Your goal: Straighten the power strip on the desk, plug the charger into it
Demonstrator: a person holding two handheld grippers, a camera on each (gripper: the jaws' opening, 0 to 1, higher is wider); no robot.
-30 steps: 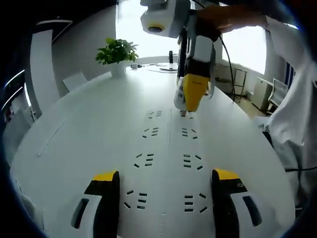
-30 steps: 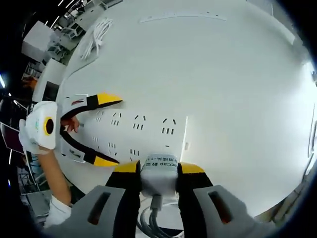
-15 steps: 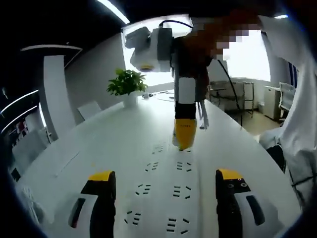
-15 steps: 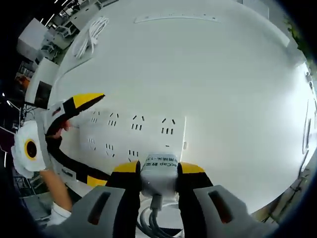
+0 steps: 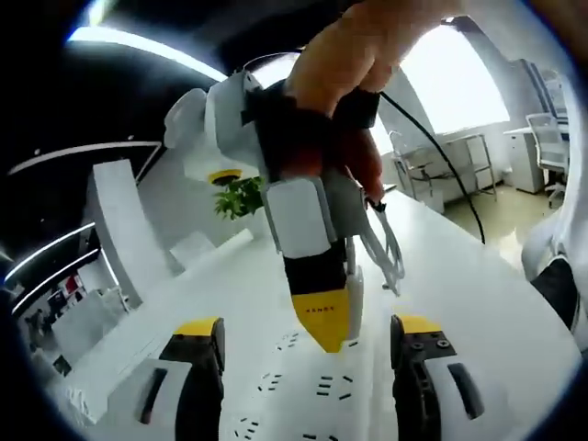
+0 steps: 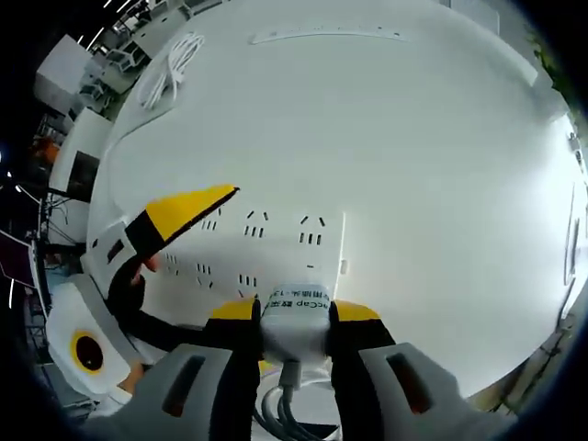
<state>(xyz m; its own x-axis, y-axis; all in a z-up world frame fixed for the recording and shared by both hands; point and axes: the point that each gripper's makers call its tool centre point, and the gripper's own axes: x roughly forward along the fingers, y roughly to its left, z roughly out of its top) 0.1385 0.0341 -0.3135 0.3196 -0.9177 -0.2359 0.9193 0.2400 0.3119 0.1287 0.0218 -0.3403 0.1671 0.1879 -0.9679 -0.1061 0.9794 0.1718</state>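
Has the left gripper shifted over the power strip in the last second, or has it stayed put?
Yes. In the right gripper view, the left gripper has travelled along the power strip toward the charger, now covering sockets it previously left bare.

The left gripper [image 5: 303, 367] has its two yellow-tipped jaws standing wide apart at the bottom of the frame, nothing between them. Beneath and beyond them lies the white power strip [image 5: 312, 400], its socket slots visible on the white desk [image 5: 441, 276]. The right gripper [image 5: 322, 317], held by a hand [image 5: 344, 55] at upper centre, points its yellow tip down at the strip; whether it touches cannot be told. A potted plant [image 5: 241, 196] stands behind, centre left.
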